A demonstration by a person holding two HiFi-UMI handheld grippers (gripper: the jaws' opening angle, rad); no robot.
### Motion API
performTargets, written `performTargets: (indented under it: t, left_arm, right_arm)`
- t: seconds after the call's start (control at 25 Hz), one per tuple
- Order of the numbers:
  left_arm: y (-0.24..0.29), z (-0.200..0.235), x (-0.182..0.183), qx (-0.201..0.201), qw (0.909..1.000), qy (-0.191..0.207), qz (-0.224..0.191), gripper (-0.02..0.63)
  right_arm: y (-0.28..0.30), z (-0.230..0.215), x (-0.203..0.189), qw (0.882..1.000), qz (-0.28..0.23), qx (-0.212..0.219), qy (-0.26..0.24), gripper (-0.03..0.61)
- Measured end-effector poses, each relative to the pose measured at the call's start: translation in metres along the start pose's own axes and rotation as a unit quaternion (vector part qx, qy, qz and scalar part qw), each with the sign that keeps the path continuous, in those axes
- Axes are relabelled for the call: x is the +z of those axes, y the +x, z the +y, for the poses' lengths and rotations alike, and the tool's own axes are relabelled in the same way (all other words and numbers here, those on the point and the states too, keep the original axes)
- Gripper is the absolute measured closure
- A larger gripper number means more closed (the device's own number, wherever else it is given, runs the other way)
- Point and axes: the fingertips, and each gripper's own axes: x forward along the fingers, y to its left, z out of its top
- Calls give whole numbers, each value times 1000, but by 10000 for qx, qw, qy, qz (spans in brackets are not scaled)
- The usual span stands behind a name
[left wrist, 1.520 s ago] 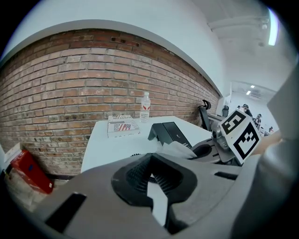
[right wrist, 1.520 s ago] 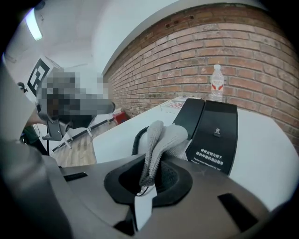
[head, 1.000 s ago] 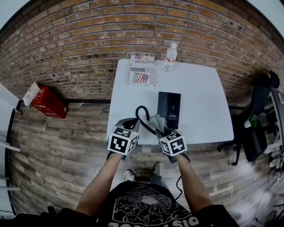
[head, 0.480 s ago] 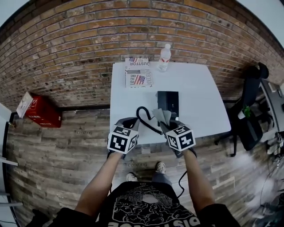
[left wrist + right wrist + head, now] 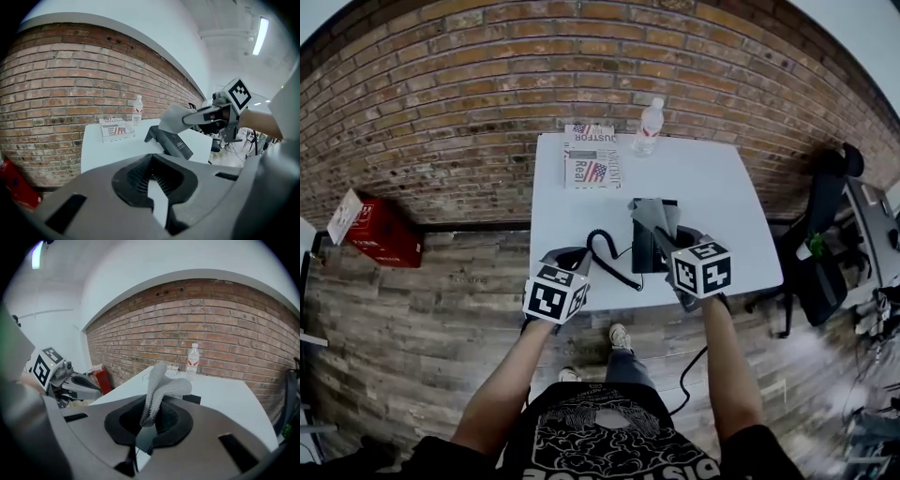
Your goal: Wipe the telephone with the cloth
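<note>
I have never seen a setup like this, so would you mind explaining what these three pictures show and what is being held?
A person holds a two-jaw gripper in each hand; the marker cubes are part of them. The head view looks down from the person's head; each gripper view looks along that gripper's own jaws. On the white table are a telephone with its coiled cord, a printed paper bundle and a water bottle. The right gripper is shut on a grey cloth, held over the telephone. The left gripper has its jaws slightly apart, with nothing between them.
</note>
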Motion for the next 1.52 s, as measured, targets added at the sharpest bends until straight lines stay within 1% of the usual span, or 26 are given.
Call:
performTargets:
  t: [0.24,0.36,0.56,0.68,0.88,1.12,1.4,1.52]
  left_arm:
    - [22,12,13,231,9996,-145,-31,607]
    - [36,17,24,352,9991,-234,-67,607]
    - [58,24,33,514,9979,-385,-74,607]
    - [67,30,33,608,9971,-465,-55,607]
    - [75,40,32,768,9952,-603,-44,607]
    - [77,46,30,854,9938,-709,-39,607]
    - [73,54,25,958,9922,-791,-42,607]
    - [71,54,22,995,9917,-819,-44,607]
  right_arm:
    - [16,-36,36,9994,-113,67,-317,568]
    - [30,-55,47,9990,-82,135,-427,568]
    - [60,-78,48,9974,157,360,-596,568]
    - [78,-85,42,9964,354,544,-551,568]
    - [100,-85,24,9915,793,979,-321,568]
    - [114,-77,17,9848,1117,1296,-310,568]
    - [119,-60,19,9819,1208,1451,-151,568]
    - [128,-59,12,9796,1276,1534,-220,568]
